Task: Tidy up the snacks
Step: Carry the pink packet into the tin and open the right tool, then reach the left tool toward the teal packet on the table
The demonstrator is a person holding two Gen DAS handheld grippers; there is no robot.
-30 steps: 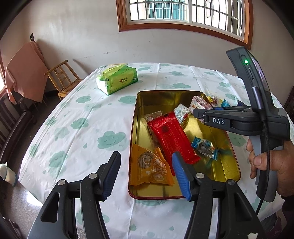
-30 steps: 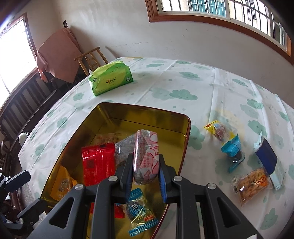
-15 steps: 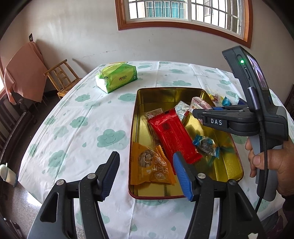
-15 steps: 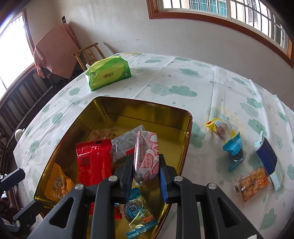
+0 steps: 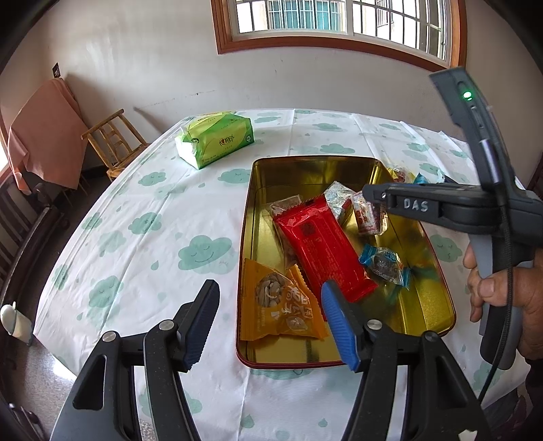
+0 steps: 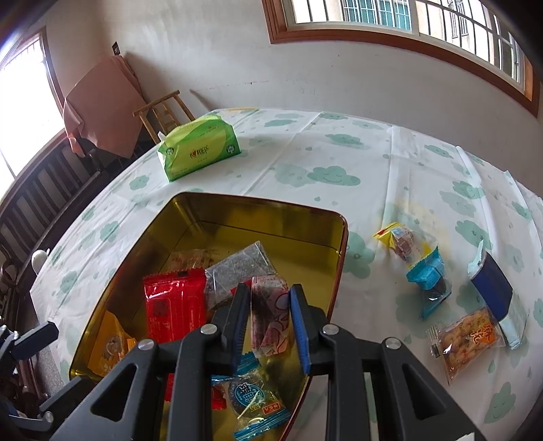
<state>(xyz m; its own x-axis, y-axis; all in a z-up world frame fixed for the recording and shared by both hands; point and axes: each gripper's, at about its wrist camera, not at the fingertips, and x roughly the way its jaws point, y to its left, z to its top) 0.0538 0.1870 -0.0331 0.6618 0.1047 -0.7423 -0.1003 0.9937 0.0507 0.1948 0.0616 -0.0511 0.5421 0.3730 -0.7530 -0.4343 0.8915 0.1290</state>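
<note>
A round table [image 5: 142,217] under a white cloth with green clouds stands near a plain wall with a wood-framed window [image 5: 339,20]; a wooden chair [image 5: 112,142] and a green tissue pack [image 5: 213,139] sit at the far left; the gold tin [image 6: 217,217] lies mid-table. The right gripper [image 6: 266,320] is clamped on a pink-and-white snack packet [image 6: 269,315] over the tin's right half; the left gripper [image 5: 268,319] hangs with its jaws apart and holding nothing, having just been opening, above the tin's near edge and an orange packet [image 5: 281,305]. Four more snacks [image 6: 424,281] lie on the cloth right of the tin; the tin's far end is bare.
</note>
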